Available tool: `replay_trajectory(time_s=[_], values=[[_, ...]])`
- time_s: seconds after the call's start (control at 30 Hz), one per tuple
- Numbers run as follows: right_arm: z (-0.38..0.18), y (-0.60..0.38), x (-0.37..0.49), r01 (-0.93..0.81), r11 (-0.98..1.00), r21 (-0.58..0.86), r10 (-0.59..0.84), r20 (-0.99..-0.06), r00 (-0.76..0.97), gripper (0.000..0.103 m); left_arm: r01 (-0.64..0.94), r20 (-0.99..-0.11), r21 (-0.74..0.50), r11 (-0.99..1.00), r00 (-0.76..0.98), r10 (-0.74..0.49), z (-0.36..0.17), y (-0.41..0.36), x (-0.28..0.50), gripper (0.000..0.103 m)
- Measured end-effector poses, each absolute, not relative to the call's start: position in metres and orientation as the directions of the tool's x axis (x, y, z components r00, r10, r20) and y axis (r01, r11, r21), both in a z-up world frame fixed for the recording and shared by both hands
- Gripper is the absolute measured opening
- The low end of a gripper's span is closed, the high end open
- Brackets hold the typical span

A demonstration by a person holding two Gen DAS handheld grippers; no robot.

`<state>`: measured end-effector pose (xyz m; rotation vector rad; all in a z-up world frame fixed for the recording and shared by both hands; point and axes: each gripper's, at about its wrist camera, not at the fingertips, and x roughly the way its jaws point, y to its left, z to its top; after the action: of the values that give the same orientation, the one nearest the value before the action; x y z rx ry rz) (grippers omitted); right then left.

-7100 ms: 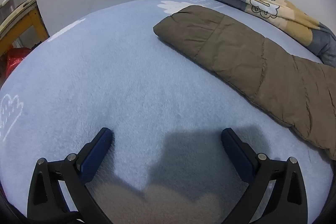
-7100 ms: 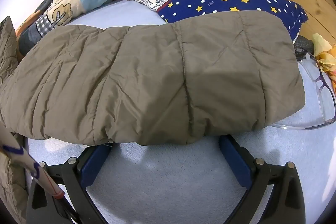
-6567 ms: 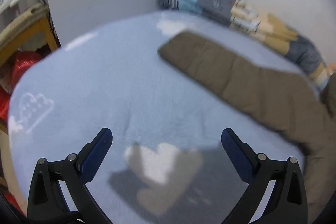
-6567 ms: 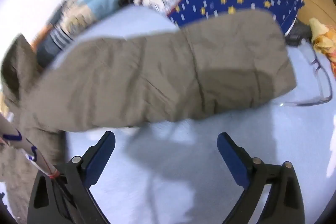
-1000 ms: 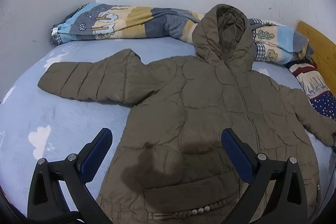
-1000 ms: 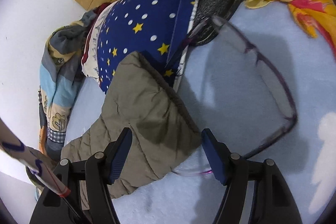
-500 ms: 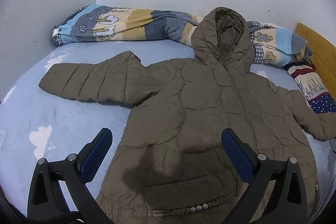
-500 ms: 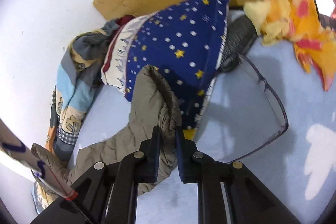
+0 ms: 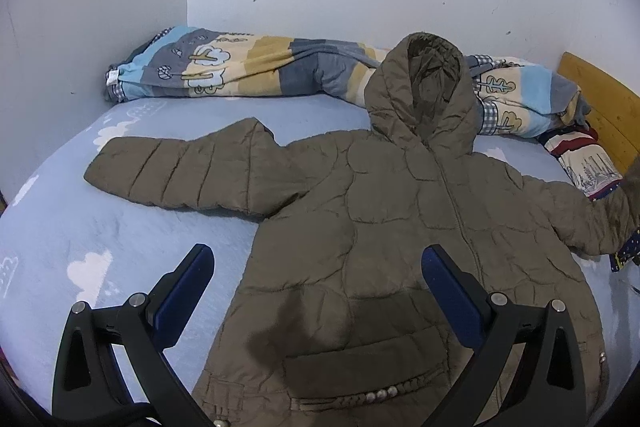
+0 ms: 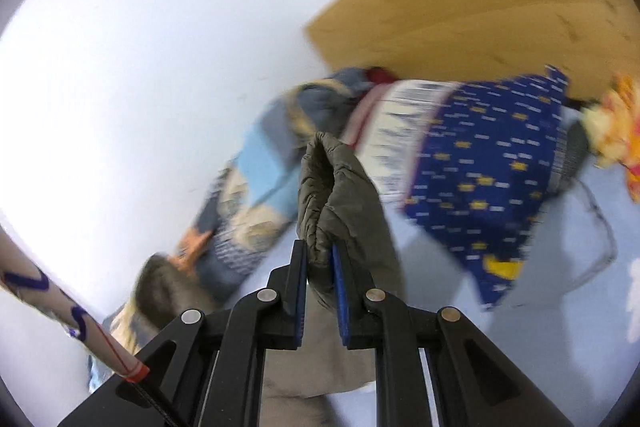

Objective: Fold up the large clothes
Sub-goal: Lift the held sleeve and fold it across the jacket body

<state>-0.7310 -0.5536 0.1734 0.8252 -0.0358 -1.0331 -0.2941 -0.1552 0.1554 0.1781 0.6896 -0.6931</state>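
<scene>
White walls meet in a corner at the upper left of the left wrist view, above a bed (image 9: pixel 60 227) covered in pale blue fleece with cloud prints. Centre frame: a brown hooded coat (image 9: pixel 380 227) lies front up, one sleeve stretched toward the left, the hood against a rolled striped blanket (image 9: pixel 240 67) along the wall. The coat's other sleeve (image 9: pixel 592 223) runs off the right edge, its cuff cut off. The left gripper (image 9: pixel 318 287) hovers over the coat's lower half, jaws wide, nothing between them. A wooden headboard (image 9: pixel 600 95) shows at far right.

Right wrist view, heavily blurred: the right gripper (image 10: pixel 320 259) has just closed and pinches the sleeve cuff (image 10: pixel 336 195), lifted clear of the bed. Behind it, a star-print blue pillow (image 10: pixel 480 167), an orange cloth (image 10: pixel 616 123) partly cut off at right, and a faint outline on the bed at right, too smeared to identify.
</scene>
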Motion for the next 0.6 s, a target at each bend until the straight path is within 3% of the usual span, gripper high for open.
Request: replay_trajectory(time_s=[0.4, 0.6], values=[[0.218, -0.464, -0.59, 0.633, 0.578, 0.514, -0.573, -0.297, 0.764, 0.013, 0.625, -0.619, -0.097, 0.775, 0.572, -0.538, 0.165, -0.148, -0.289, 0.103], [0.211, -0.429, -0.517, 0.595, 0.664, 0.453, -0.484, -0.346, 0.804, 0.013, 0.614, -0.614, -0.095, 0.784, 0.584, -0.531, 0.167, -0.146, -0.286, 0.103]])
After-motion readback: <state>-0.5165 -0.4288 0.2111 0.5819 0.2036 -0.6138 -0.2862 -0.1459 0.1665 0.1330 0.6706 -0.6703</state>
